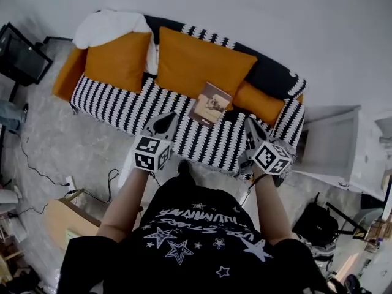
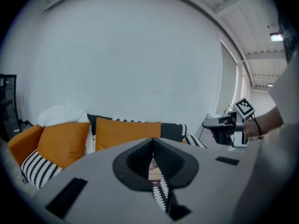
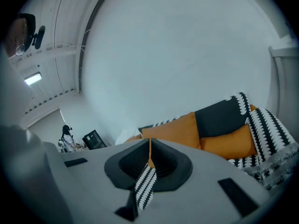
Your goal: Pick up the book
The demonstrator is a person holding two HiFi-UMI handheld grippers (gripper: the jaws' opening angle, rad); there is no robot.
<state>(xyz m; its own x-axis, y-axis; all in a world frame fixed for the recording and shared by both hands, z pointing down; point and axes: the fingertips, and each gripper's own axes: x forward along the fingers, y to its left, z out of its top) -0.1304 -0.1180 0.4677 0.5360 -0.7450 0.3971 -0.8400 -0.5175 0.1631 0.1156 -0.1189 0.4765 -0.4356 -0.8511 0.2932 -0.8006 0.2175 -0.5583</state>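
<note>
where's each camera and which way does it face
Head view: on the head, steeply down at sofa, book; arms, left gripper, right gripper show.
Left gripper view: on left gripper, along shut jaws at sofa; right gripper shows.
Right gripper view: on right gripper, along shut jaws at sofa's right end.
All share orange cushions.

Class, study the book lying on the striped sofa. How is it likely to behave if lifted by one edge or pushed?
The book looks thin and flat, so it is probably light and may sag if pinched at one edge. It rests on the striped sofa seat, so a push would likely snag on the fabric rather than slide.
</note>
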